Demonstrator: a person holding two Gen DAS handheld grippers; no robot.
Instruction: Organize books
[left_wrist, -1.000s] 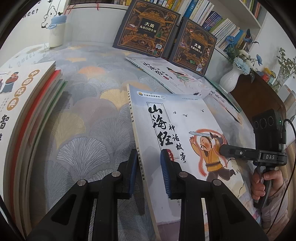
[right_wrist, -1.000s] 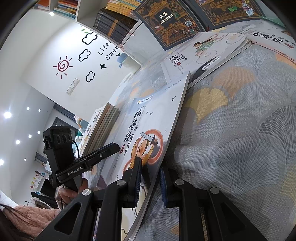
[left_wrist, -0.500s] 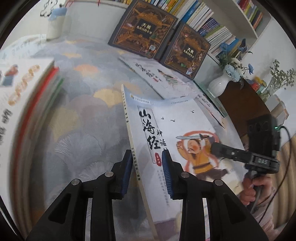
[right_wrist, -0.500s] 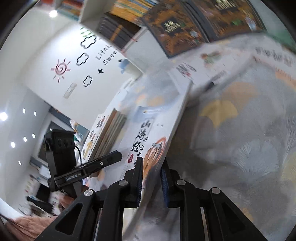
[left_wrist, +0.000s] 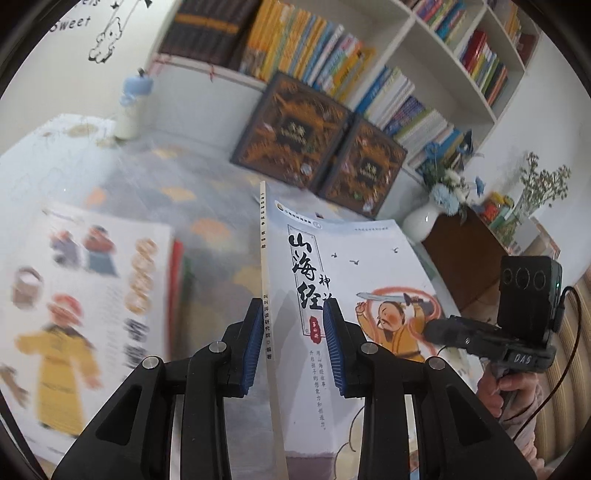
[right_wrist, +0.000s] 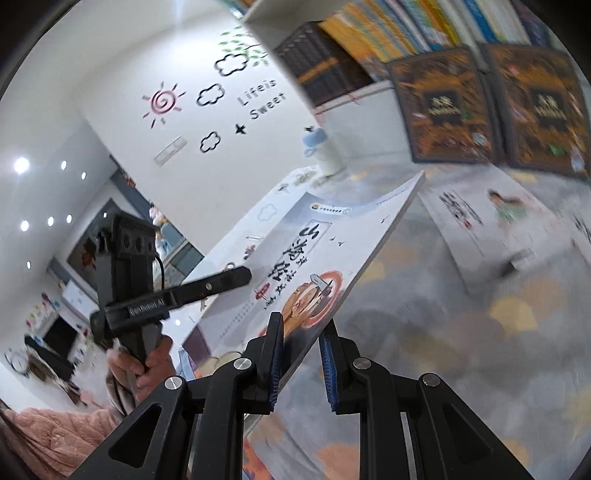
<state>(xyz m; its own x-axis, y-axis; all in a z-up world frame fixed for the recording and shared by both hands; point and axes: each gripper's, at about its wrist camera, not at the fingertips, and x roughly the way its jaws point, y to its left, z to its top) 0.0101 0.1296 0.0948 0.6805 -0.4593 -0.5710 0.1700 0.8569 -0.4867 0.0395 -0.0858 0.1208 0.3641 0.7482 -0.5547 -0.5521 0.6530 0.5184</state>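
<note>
Tongs, two pairs (left_wrist: 290, 347) (right_wrist: 301, 354), both clamped on one white storybook (left_wrist: 351, 280), before two dark volumes (left_wrist: 295, 129).

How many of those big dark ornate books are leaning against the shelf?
2, side by side against the bookshelf base: one on the left, one on the right. More could be hidden behind the lifted book.

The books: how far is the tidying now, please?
Done: a stack already lies at the left. In hand: the left claw grips the spine edge and the right claw the opposite edge of one white book, raised off the cloth. Left: at least one thin book lies loose, and two dark books lean at the shelf.
</note>
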